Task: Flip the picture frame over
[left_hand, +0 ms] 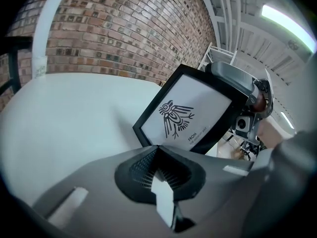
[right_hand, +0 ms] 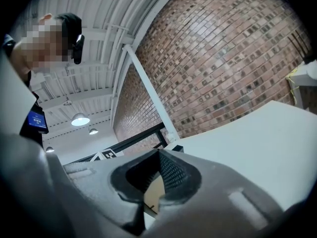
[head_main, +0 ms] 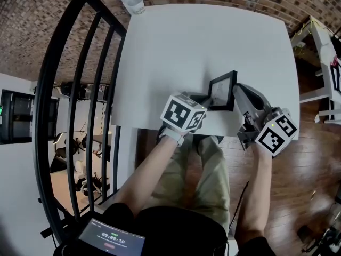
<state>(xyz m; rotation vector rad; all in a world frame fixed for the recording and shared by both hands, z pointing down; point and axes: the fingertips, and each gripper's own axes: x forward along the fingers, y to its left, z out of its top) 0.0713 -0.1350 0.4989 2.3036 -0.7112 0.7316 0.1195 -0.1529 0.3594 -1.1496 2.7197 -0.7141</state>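
Observation:
A black picture frame [head_main: 222, 89] with a bird print stands tilted on the white table [head_main: 202, 41] near its front edge. In the left gripper view the print [left_hand: 185, 115] faces me. My left gripper [head_main: 206, 100] is shut, and its tips [left_hand: 158, 148] sit at the frame's lower edge; contact is hidden. My right gripper [head_main: 238, 89] is at the frame's right side, shut on its upper corner [left_hand: 233, 81]. The right gripper view shows the frame's brown back [right_hand: 151, 195] through the gap of my right gripper [right_hand: 158, 151].
A black railing [head_main: 80, 89] runs along the table's left side. A white post [head_main: 133, 1] stands at the far left corner. White shelving [head_main: 319, 47] is to the right over wood floor. A brick wall [left_hand: 124, 33] is behind the table. The person's legs [head_main: 208, 169] are at the front edge.

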